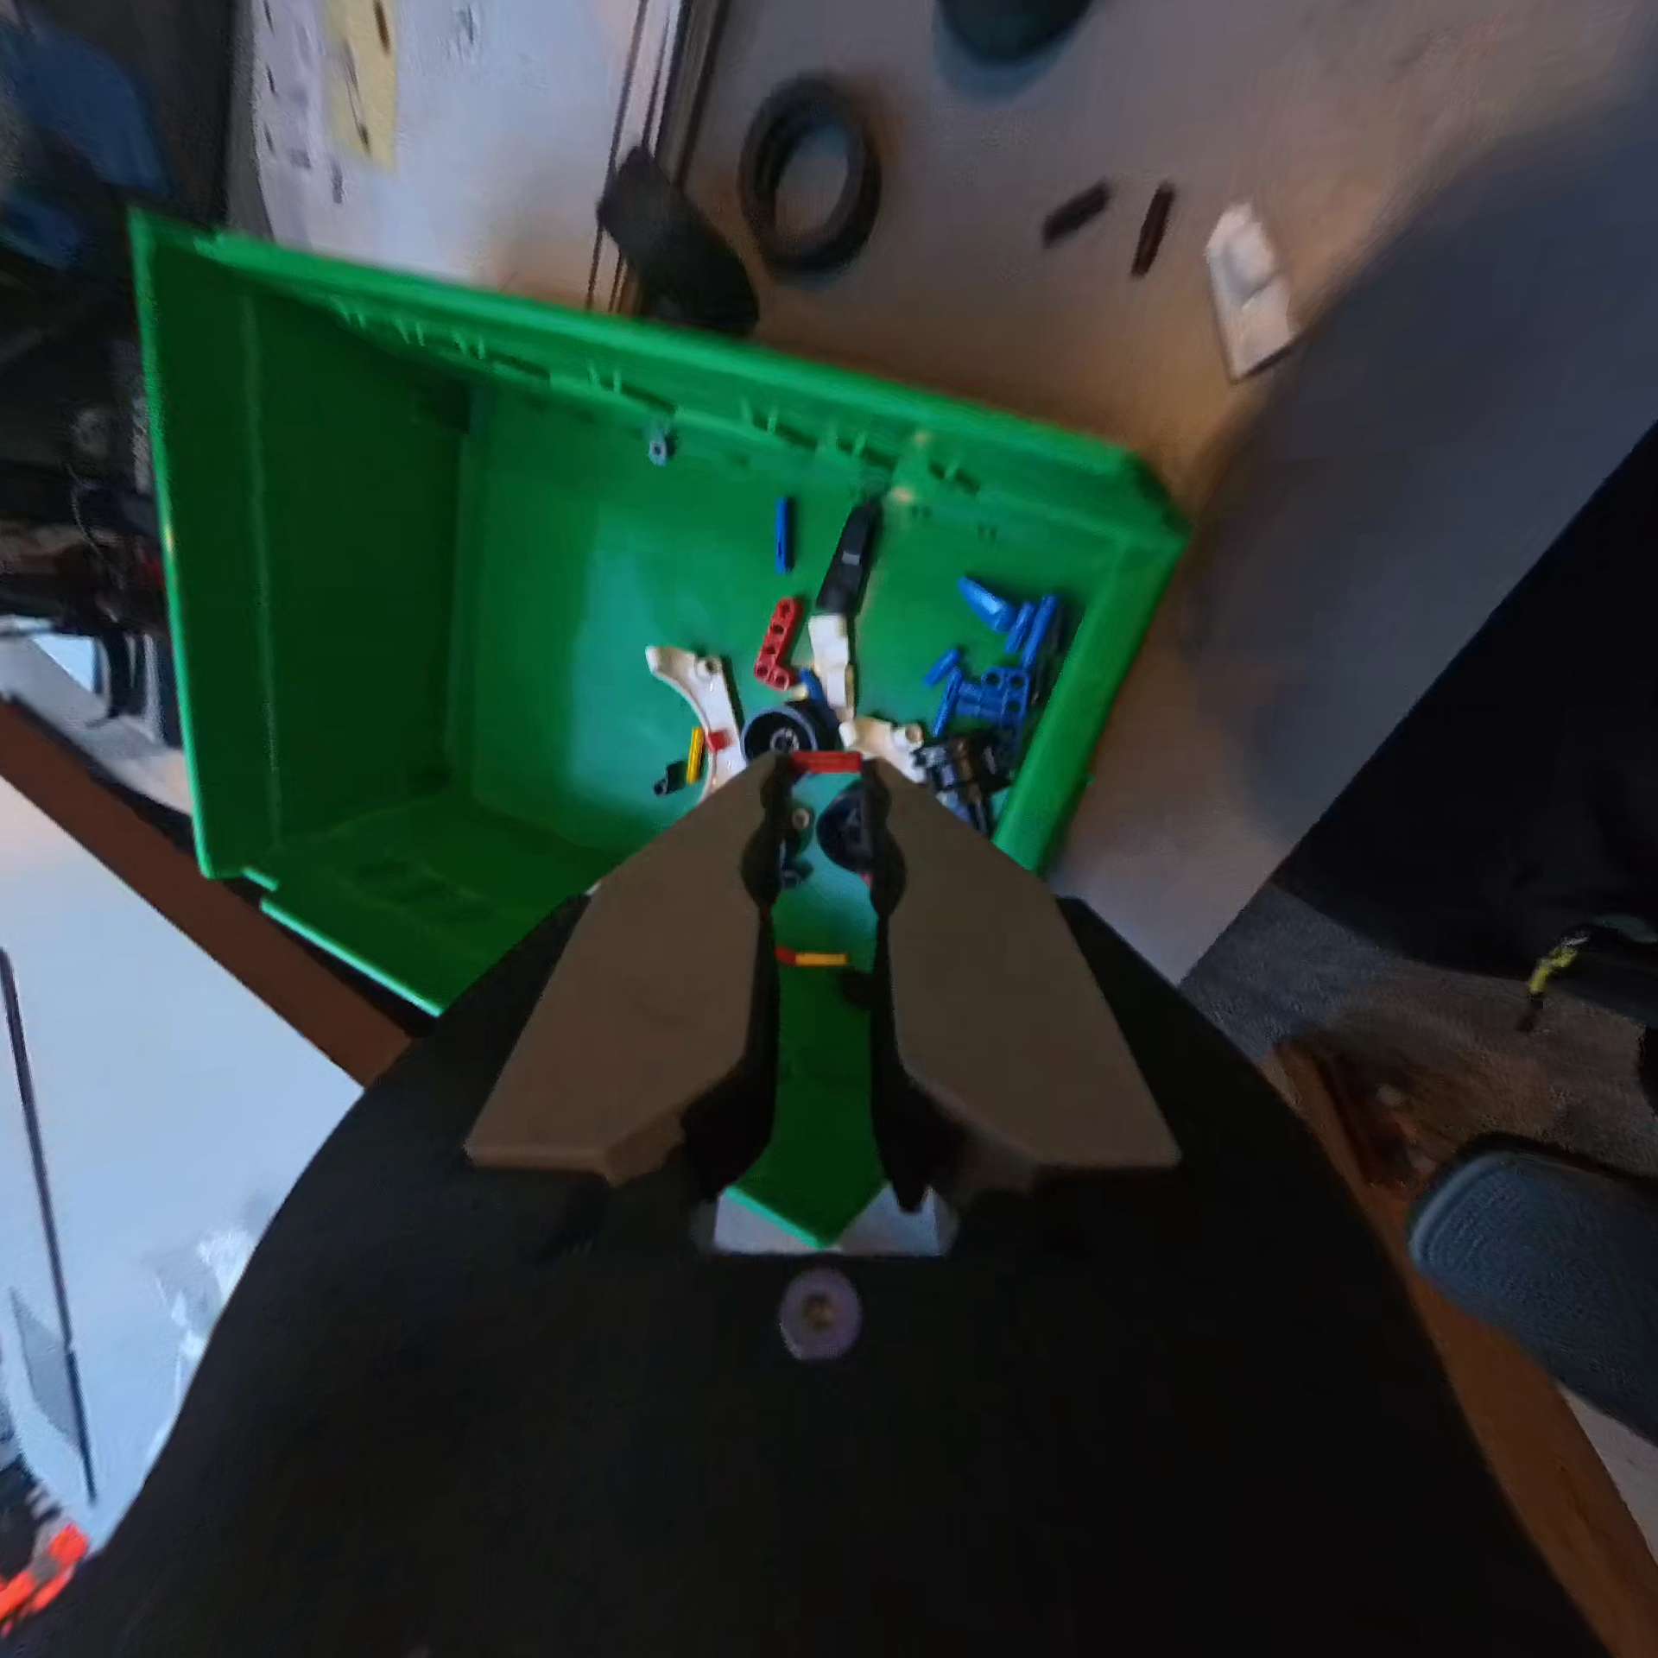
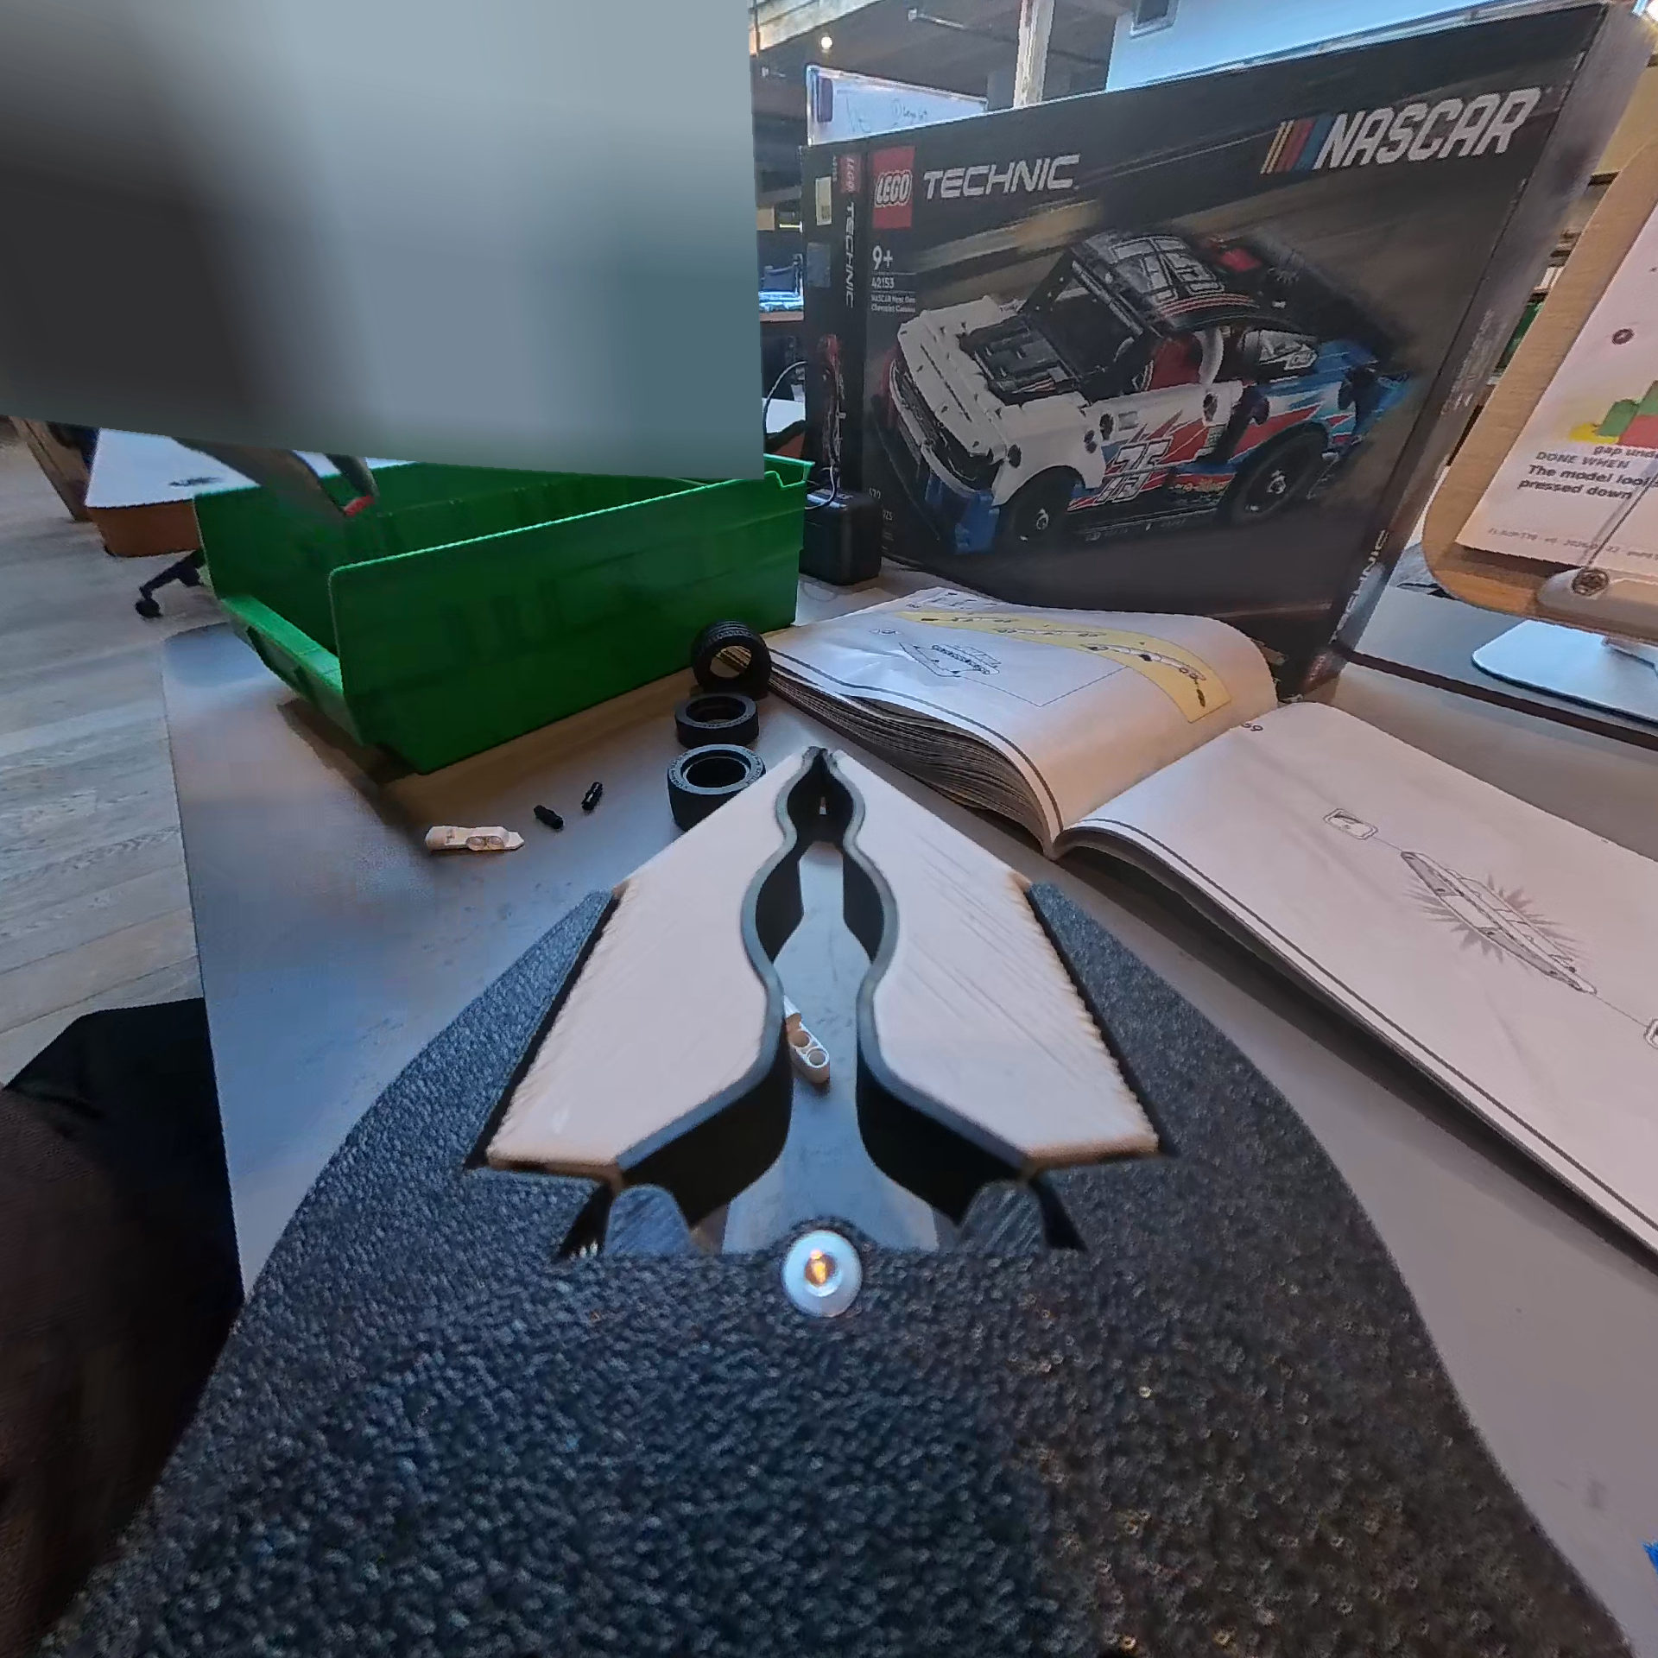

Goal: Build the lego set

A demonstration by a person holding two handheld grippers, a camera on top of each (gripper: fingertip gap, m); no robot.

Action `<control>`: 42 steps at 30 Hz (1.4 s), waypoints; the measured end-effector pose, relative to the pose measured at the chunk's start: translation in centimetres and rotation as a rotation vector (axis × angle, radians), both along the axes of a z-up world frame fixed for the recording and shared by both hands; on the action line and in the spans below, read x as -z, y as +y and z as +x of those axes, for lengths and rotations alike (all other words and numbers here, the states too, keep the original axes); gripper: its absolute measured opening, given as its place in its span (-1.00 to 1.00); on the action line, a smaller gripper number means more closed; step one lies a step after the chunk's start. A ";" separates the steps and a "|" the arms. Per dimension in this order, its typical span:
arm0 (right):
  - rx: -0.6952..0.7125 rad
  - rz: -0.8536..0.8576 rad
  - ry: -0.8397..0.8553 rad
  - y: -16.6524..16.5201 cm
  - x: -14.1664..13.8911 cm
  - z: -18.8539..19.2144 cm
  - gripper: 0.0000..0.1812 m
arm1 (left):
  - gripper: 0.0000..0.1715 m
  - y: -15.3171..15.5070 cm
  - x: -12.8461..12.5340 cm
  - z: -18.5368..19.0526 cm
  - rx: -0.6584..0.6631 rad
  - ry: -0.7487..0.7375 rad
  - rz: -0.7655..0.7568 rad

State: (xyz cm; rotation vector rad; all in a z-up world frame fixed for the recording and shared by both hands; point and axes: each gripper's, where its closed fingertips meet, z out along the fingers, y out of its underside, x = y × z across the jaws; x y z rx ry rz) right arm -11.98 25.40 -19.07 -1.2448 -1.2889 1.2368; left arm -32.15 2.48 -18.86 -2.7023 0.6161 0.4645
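My left gripper (image 1: 825, 763) hovers over the green bin (image 1: 296, 556), its fingers shut on a small red Lego piece (image 1: 825, 762) held across the tips. The bin holds loose parts: blue pieces (image 1: 987, 682), a red beam (image 1: 777, 641), white panels (image 1: 695, 691) and a black wheel (image 1: 779, 737). My right gripper (image 2: 818, 758) is shut and empty, low over the grey table (image 2: 377, 915). A small white piece (image 2: 807, 1050) lies on the table under its fingers. The left gripper (image 2: 350, 489) also shows above the bin (image 2: 502, 628) in the right wrist view.
Three black tyres (image 2: 715, 718) lie between the bin and the open instruction booklet (image 2: 1032, 700). A white piece (image 2: 473, 839) and two black pins (image 2: 549, 816) lie in front of the bin. The set's box (image 2: 1166, 359) stands behind. A monitor stand (image 2: 1561, 664) is at right. The tips of one gripper are about 30 cm away from the tips of the other.
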 end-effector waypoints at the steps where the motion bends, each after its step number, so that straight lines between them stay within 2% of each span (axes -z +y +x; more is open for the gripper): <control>1: -0.001 0.002 -0.001 0.0 0.0 0.0 -1.00 | -0.85 1.0 -0.7 1.4 0.029 -0.023 0.034; 4: -0.002 0.010 -0.003 -0.1 0.0 0.0 -1.00 | -0.85 4.2 -1.7 5.8 0.117 -0.084 0.115; 6: -0.002 0.012 -0.002 -0.2 0.0 0.0 -1.00 | -0.85 6.5 -1.5 9.3 0.177 -0.156 0.164; 8: -0.002 0.016 0.000 -0.2 0.0 0.0 -1.00 | -0.86 8.3 0.0 12.7 0.220 -0.246 0.168; 10: -0.003 0.019 0.001 -0.3 -0.1 0.1 -1.00 | -0.86 10.1 2.1 14.5 0.208 -0.278 0.162; 13: -0.004 0.022 0.003 -0.3 -0.1 0.1 -1.00 | -0.85 11.7 5.8 15.7 0.103 -0.330 0.090; 17: -0.009 0.013 0.010 -0.3 -0.3 0.2 -1.00 | -0.85 12.5 9.5 14.9 -0.078 -0.350 0.029; 23: -0.008 0.005 0.022 -0.2 -0.7 0.4 -1.00 | -0.73 12.3 10.9 15.7 -0.091 -0.415 0.029; 30: 0.000 0.004 0.017 0.0 -0.6 0.4 -1.00 | -0.71 11.4 9.7 15.5 -0.096 -0.398 0.047; 33: 0.004 0.002 0.012 0.1 -0.5 0.4 -1.00 | -0.71 10.5 7.7 16.1 -0.078 -0.417 0.089; 36: 0.004 0.003 0.003 0.1 -0.2 0.3 -1.00 | -0.75 8.5 4.6 15.6 -0.065 -0.437 0.141; 38: 0.003 0.002 0.002 0.1 -0.2 0.3 -1.00 | -0.74 6.4 2.3 12.8 -0.118 -0.417 0.158; 40: -0.001 -0.002 0.004 0.0 -0.2 0.3 -1.00 | -0.71 3.6 0.3 7.4 -0.215 -0.304 0.138; 42: -0.007 -0.007 0.004 -0.1 -0.1 0.2 -1.00 | -0.72 0.0 -1.1 1.4 -0.329 -0.170 0.054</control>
